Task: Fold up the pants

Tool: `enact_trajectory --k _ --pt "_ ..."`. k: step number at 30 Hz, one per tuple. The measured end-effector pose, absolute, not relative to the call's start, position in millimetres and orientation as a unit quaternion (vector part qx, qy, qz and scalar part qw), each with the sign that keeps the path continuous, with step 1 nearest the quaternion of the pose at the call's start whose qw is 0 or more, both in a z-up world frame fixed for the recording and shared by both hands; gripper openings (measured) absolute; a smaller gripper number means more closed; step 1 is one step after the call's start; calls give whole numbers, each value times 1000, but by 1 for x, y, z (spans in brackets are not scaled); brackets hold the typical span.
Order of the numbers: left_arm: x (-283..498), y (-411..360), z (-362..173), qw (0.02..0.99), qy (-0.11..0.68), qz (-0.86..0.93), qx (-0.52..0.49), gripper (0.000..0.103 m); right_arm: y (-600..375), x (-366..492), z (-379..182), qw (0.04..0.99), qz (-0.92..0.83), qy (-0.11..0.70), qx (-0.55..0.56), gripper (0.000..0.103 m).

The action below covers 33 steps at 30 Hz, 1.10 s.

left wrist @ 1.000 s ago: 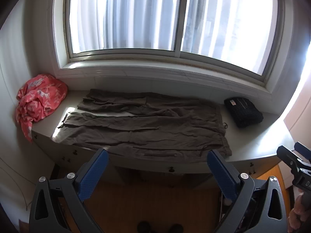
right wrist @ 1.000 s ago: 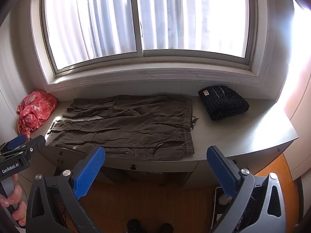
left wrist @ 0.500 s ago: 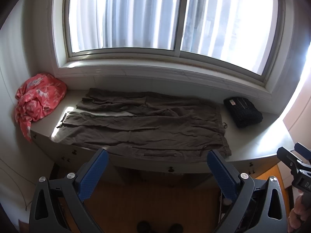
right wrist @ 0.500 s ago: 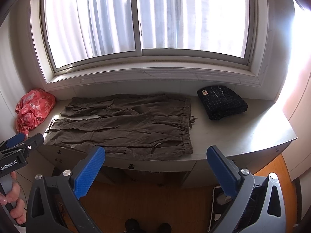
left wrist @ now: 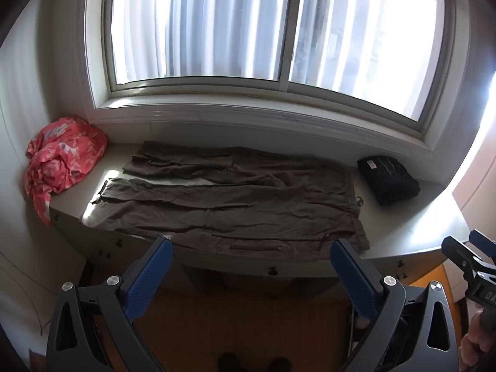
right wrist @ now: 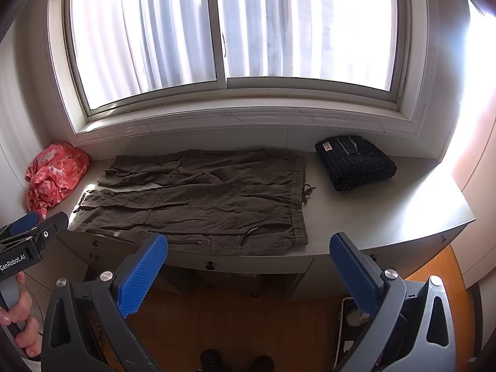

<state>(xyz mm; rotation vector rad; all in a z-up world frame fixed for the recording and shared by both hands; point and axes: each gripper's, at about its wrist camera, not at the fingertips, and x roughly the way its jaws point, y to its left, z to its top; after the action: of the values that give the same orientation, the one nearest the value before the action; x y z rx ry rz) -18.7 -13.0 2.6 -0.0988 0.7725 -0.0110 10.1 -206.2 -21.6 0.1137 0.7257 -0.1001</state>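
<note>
Pants [left wrist: 229, 198]: one, flat | hand-held grippers: left [left wrist: 251, 266], right [right wrist: 248, 262], both released

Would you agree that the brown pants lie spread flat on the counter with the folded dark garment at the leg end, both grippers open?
Not quite: the folded dark garment sits beside the waistband end of the brown pants, as the right wrist view shows. Both the left gripper and the right gripper are open.

I've got the pants [left wrist: 229, 198] spread flat on the counter [left wrist: 412, 226], waistband toward 3 o'clock. Pink cloth [left wrist: 62, 161] bunched at 9, dark folded garment [left wrist: 389, 179] at 2. My left gripper [left wrist: 251, 276] hangs wide open short of the counter, right gripper [left wrist: 465, 260] at 4.
</note>
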Motion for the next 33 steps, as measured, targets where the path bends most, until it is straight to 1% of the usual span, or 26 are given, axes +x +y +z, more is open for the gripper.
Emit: enact_trajectory --k 5,15,33 --pt "-19 -13 2 925 377 -4 -50 103 -207 8 -22 936 -45 343 60 102" --pt "-20 -13 2 925 376 -3 -50 103 -207 8 -23 933 -48 354 52 102" --pt "-19 -12 -3 923 382 11 -56 103 -219 10 -27 934 -43 349 59 102"
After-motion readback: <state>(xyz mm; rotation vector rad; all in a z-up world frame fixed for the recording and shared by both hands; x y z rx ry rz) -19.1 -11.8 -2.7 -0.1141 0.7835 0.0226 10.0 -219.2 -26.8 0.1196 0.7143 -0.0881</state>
